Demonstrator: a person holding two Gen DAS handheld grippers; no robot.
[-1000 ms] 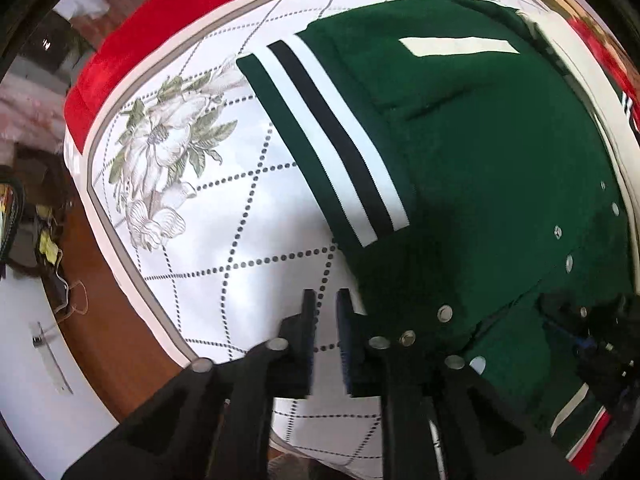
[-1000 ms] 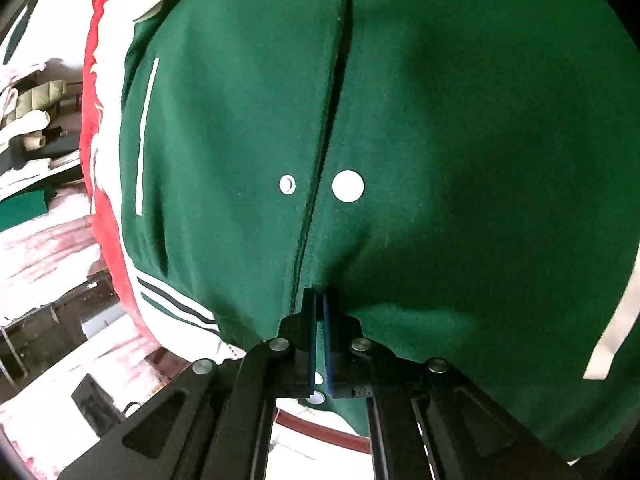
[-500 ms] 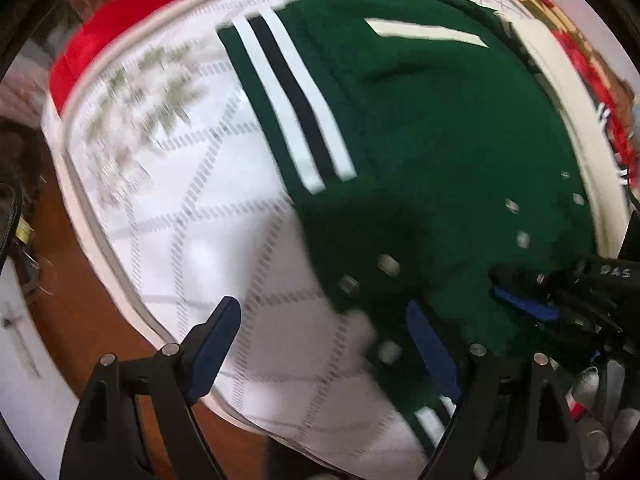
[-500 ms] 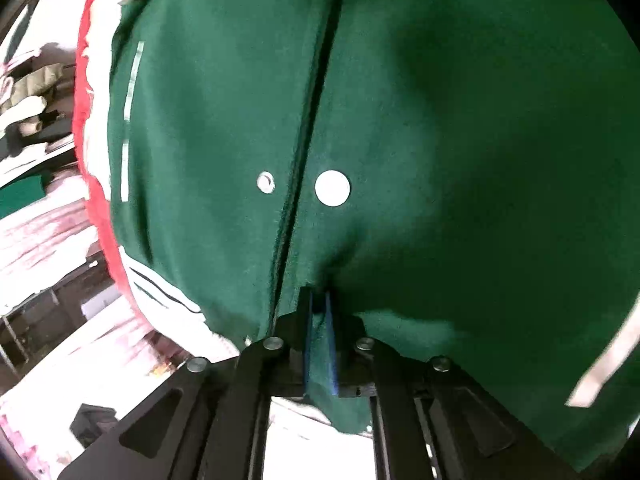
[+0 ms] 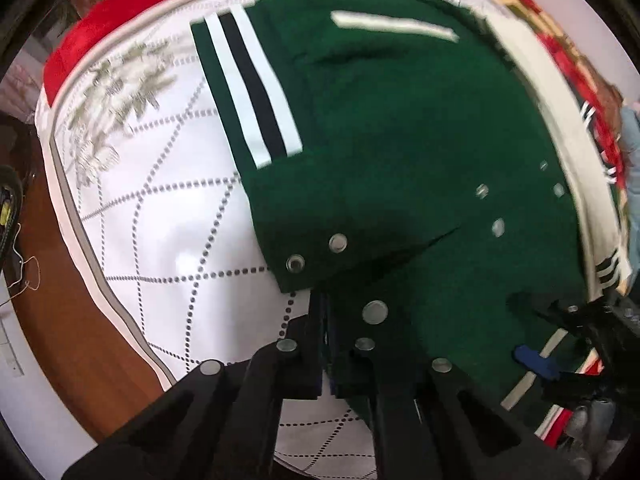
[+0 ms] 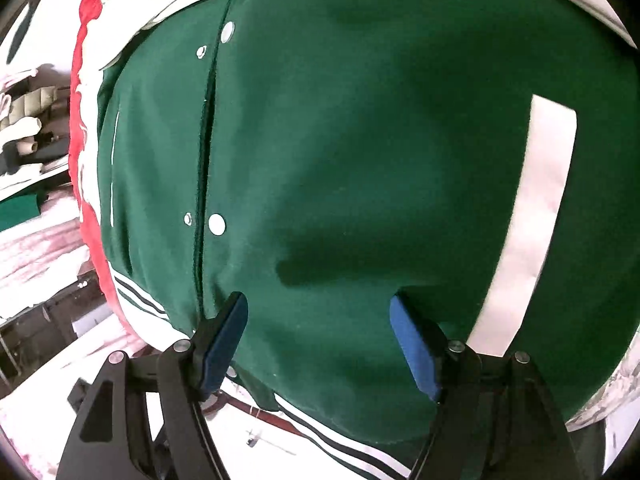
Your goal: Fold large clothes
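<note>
Right tool (image 6: 318, 344) now spread, green jacket (image 5: 400, 140) — striped (snaps).

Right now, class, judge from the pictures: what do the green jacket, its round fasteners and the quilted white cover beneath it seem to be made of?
Green jacket: apparently thick felted wool or fleece; matte, fuzzy, no sheen.
Striped hem band: probably knit; too blurred for ribbing.
Fasteners: likely metal snaps; round, silvery, glinting.
White cover: seemingly smooth woven cloth; faint gloss, dotted diamond lines, flower pattern.
</note>
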